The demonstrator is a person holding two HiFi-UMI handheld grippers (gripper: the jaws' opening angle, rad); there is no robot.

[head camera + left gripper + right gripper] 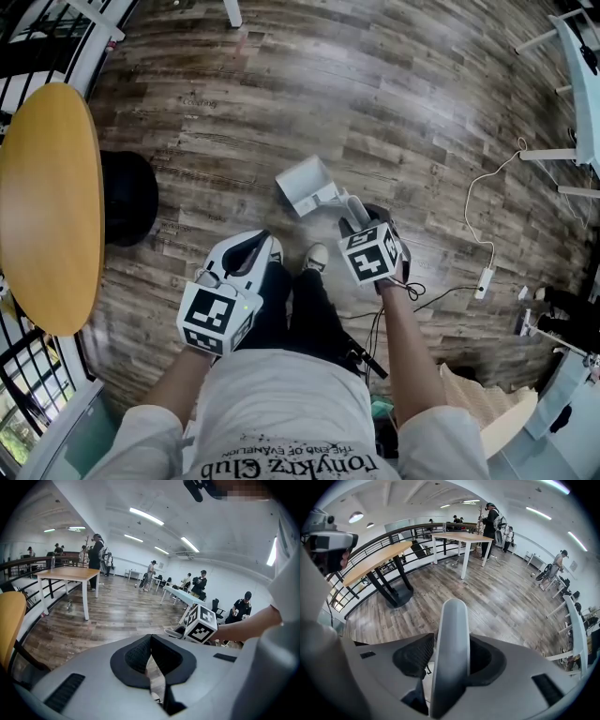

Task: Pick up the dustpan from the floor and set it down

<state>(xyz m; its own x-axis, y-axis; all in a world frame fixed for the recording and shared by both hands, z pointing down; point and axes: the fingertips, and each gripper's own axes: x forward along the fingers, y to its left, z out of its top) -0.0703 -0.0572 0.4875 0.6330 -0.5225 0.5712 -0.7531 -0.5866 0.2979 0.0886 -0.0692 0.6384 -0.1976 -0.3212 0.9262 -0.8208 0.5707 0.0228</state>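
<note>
A light grey dustpan (305,186) rests on the wood floor just ahead of the person's feet, pan end toward the upper left. Its long handle (452,648) rises between the jaws of my right gripper (361,217), which points steeply down. A gap shows between the left pad (419,653) and the handle, so the jaws stand open around it. My left gripper (255,248) hangs to the left, above the person's leg, shut on nothing; its dark pads (136,656) meet at the tips. The right gripper's marker cube (201,624) shows in the left gripper view.
A round yellow table (42,206) with a black base (127,197) stands at the left, next to a railing. A white cable and power strip (483,281) lie on the floor at the right. White table legs (574,155) stand at the far right. A shoe (316,255) is near the dustpan.
</note>
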